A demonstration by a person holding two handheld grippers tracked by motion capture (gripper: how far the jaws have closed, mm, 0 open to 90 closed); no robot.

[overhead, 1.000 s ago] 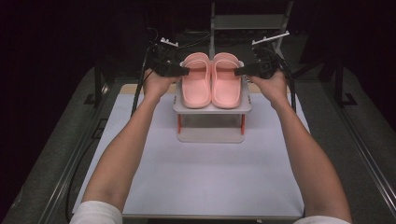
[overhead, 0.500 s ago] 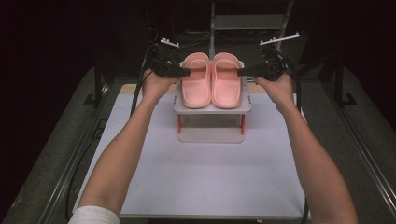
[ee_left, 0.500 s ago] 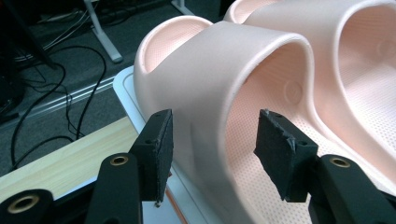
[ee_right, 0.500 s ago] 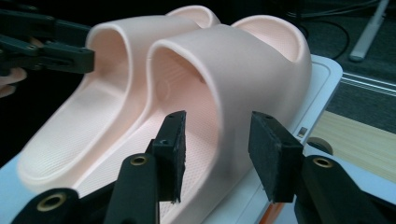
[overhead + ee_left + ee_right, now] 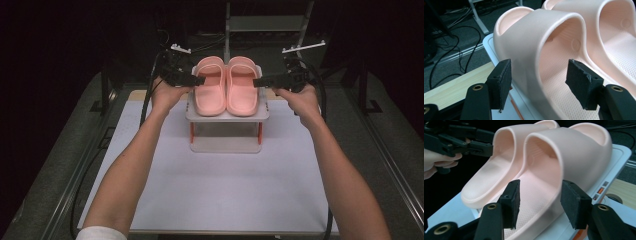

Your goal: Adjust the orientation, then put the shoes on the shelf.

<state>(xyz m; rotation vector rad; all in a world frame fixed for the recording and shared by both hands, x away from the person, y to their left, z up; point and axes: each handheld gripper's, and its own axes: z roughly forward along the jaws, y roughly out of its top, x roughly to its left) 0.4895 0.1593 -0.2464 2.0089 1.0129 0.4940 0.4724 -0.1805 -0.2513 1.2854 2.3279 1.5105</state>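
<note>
Slippers sit paired on a small white stand (image 5: 227, 116) on the bench. Left gripper (image 5: 199, 79) jaws, just opening, straddle the left slipper (image 5: 544, 50) strap untouching; right gripper (image 5: 258, 82) jaws likewise flank the right slipper (image 5: 564, 157) side, apart.

A white worktop (image 5: 210, 195) stands in a dark room. Grey floor (image 5: 55, 165) flanks both long edges; black cables (image 5: 461, 47) and a metal frame (image 5: 265, 22) lie beyond the far edge.

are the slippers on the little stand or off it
On it. Both pink slippers lie side by side, soles down, on the top shelf of the white stand, which rests on the table.
</note>
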